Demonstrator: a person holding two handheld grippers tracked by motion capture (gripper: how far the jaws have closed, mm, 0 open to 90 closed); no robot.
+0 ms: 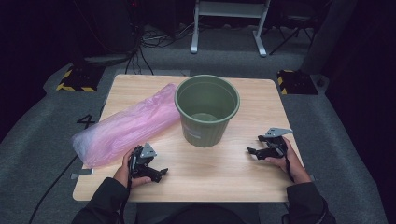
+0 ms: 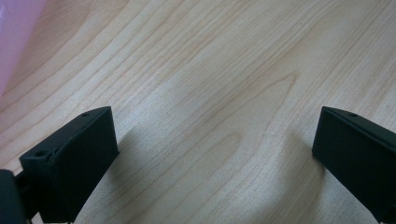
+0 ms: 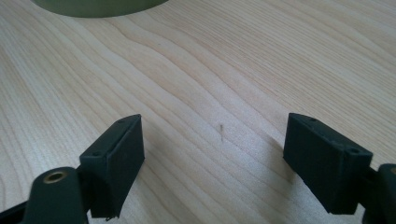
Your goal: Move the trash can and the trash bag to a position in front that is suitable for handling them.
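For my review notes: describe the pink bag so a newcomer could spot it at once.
Start at the wooden table and find the green bin at its middle. Left of the bin lies the pink bag, long, translucent and crinkled, the sole soft pink thing there.

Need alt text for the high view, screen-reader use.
A green bin stands upright mid-table with a pink plastic bag lying against its left side on the wooden table. A person's hands rest on the near part of the table, the left gripper beside the bag's near end, the right gripper right of the bin, both with jaws open and empty.
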